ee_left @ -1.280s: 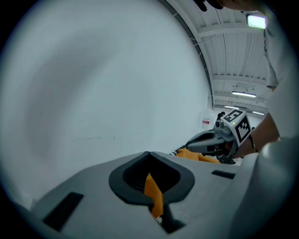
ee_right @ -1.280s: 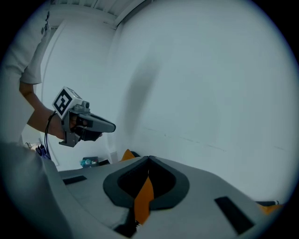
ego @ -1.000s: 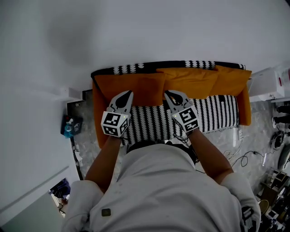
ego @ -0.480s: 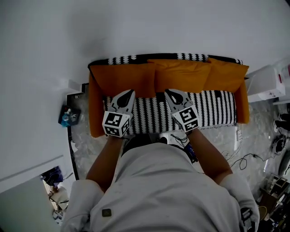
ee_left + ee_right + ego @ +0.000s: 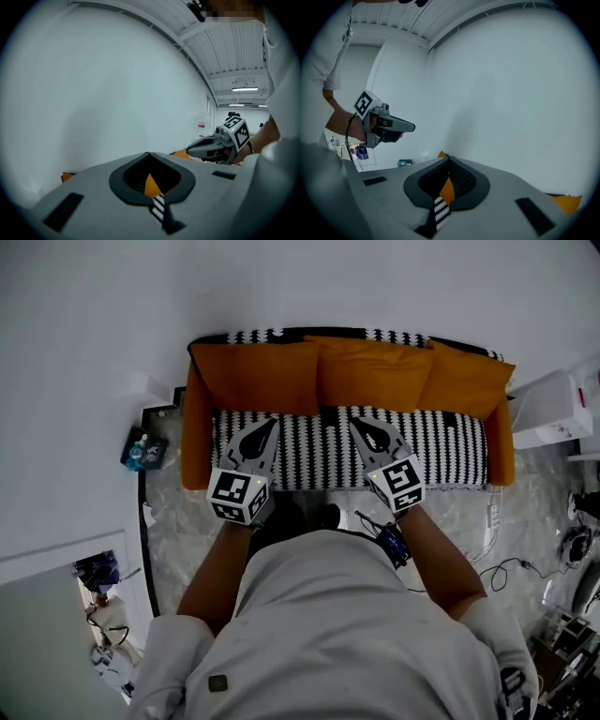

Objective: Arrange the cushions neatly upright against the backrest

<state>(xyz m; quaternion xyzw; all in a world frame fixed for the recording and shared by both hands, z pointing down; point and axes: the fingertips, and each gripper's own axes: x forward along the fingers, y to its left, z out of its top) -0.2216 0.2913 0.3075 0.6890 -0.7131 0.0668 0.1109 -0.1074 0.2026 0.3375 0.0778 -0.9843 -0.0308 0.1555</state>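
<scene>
Looking down from the head view, the orange sofa (image 5: 195, 442) sits against the white wall (image 5: 300, 287), a black-and-white striped throw (image 5: 309, 454) covering its seat. Three orange cushions stand in a row along the backrest (image 5: 281, 336): the left cushion (image 5: 258, 379), the middle cushion (image 5: 370, 371) and the right cushion (image 5: 469, 379). Each touches its neighbour, and the right one looks a little skewed, its corner poking past the sofa's end. The left gripper (image 5: 265, 425) and right gripper (image 5: 362, 424) hover above the seat, clear of the cushions, each with its jaws pressed together and nothing in them.

From the left gripper view, the jaws meet at the tip; only a sliver of orange and striped cloth shows far beyond the notch. The other gripper floats alongside, well apart.

From the right gripper view it is the same: jaws together, empty, with sofa fabric glimpsed beyond.

To my eye the job looks about finished. The risk is that the tilted right cushion slumps sideways, since little props it at that end. A careless swing of either tool could also knock a cushion forward, and the cables (image 5: 506, 568) on the floor could catch a foot.
</scene>
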